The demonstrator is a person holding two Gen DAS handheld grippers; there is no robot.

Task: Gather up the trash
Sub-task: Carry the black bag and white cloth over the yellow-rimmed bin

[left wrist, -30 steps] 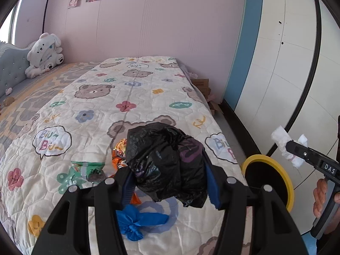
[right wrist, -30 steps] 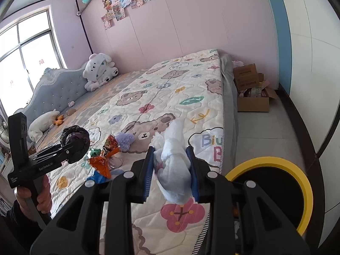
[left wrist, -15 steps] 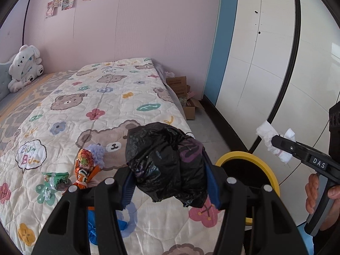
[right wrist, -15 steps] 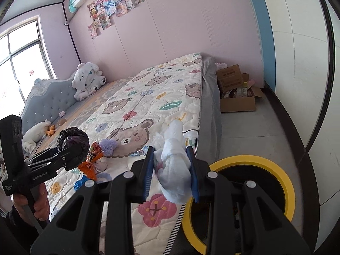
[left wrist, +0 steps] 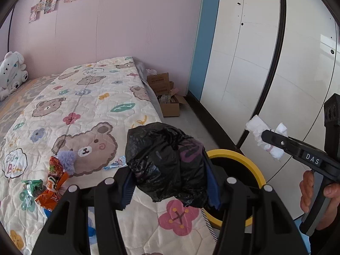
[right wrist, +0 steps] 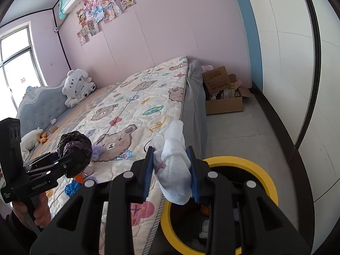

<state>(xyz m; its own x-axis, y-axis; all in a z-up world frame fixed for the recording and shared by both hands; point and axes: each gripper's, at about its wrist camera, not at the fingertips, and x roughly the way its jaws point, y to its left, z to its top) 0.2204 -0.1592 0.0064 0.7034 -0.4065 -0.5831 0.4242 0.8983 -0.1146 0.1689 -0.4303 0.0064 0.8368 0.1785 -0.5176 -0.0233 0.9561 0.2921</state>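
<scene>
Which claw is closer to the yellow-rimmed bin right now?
Right. The right claw, shut on white tissue, hangs at the yellow-rimmed bin edge. The left claw, holding the black bag, is over the bed beside the bin.

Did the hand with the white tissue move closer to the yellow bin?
Yes. The right gripper, shut on the white tissue, swung right, off the bed toward the yellow bin, which now sits partly beneath the tissue.

Glossy crinkled plastic bag (left wrist: pixel 167 163)
</scene>
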